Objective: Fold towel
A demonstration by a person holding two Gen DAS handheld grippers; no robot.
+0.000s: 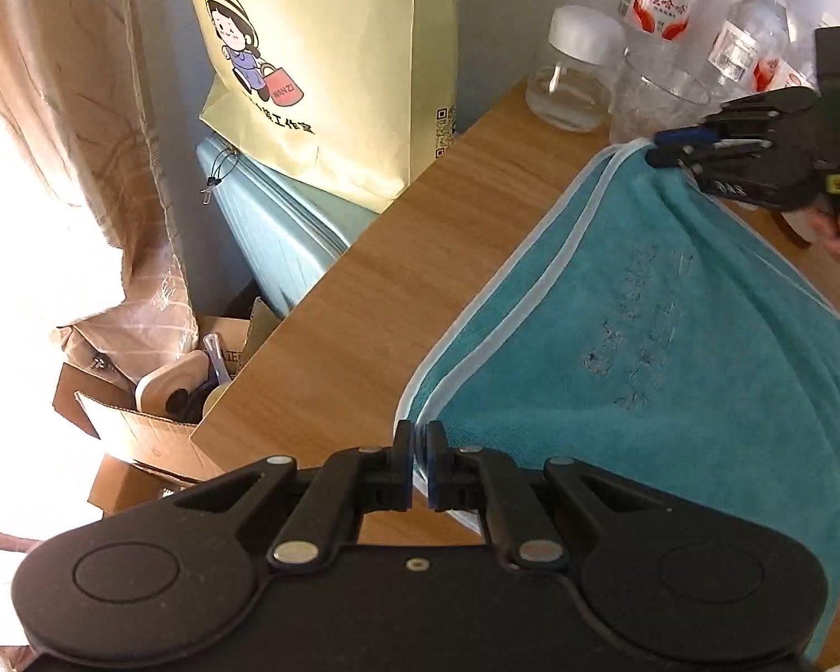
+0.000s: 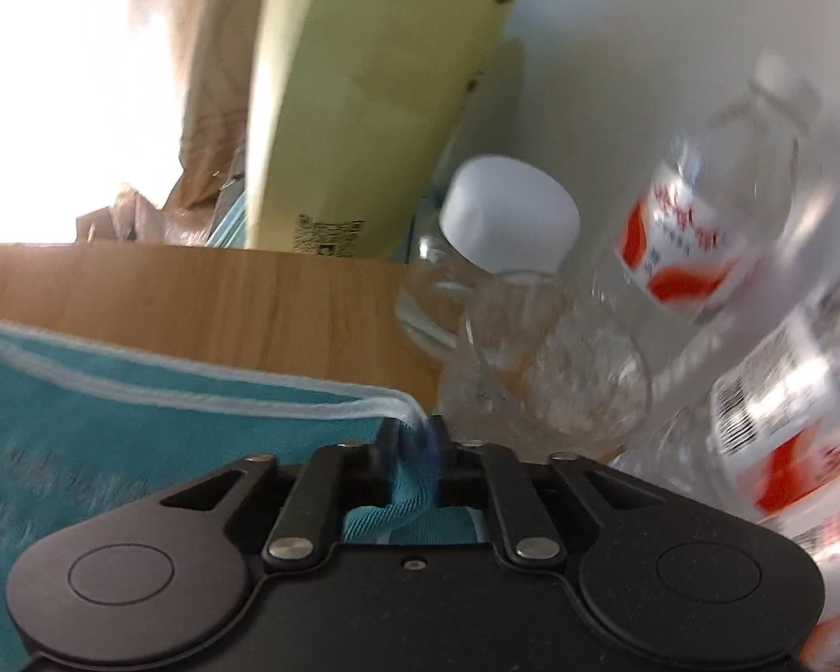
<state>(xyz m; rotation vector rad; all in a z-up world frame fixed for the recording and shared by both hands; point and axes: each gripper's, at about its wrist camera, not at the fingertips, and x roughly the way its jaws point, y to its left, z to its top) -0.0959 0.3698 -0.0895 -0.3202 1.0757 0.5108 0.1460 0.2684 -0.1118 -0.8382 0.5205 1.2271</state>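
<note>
I hold the towel [image 1: 672, 336], already doubled, over the surface [image 1: 375, 302], left tool [image 1: 418, 448] and right tool [image 2: 414, 437] each clamped on a corner; further folding remains.

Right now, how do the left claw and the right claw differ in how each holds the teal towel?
The left claw pinches the teal towel with pale edging at its near corner, over the wooden table's edge; the right claw grips the far corner beside the clear plastic cup. In the wrist views, only a thin hem sits in the left claw, while bunched cloth fills the right claw. Both are shut on the doubled edge.
</note>
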